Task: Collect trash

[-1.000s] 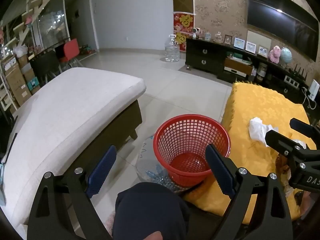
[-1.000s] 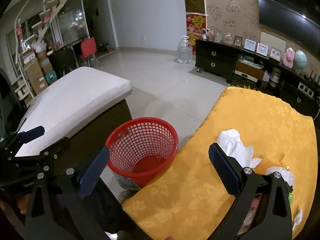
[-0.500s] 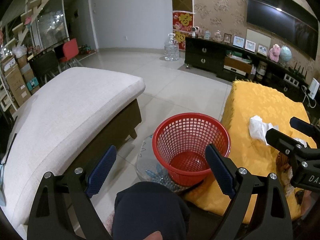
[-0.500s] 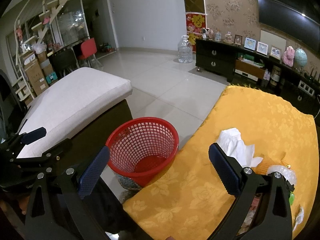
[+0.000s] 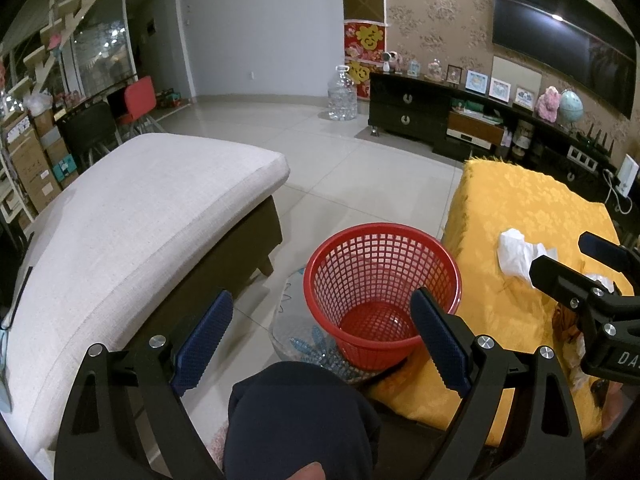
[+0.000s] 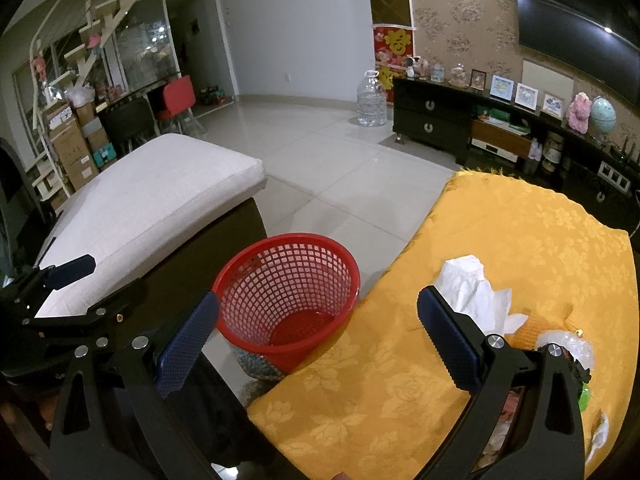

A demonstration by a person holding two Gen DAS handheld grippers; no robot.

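Tissue [image 6: 470, 294] lies crumpled on the yellow cloth [image 6: 540, 240], just beyond your right gripper [image 6: 316, 344], touching that gripper's right pad in view. More trash sits behind that finger: a clear wrapper [image 6: 568, 346] and small bits, partly hidden, can't tell what. Red basket [image 6: 286, 300] stands on the floor just beside the cloth's edge, between it and the white cushion [image 5: 132, 216]; looks empty. It rests on some clear patterned thing, unclear what.

Your right gripper is spread wide, holding nothing. Left gripper [image 5: 320, 338] likewise gaping and empty, hovering over the basket side, your knee [image 5: 300, 412] below it.

Risks, as I judge them: tissue is soft and flat-ish, so a shallow pinch may grab the cloth too and drag it. A loose pinch may shed tissue short of the basket. Basket is light and perched, so a bump could tip it.

Versus a second ago: almost nothing changed. Your right gripper sits slightly nearer the tissue; basket, tissue, left gripper unchanged.
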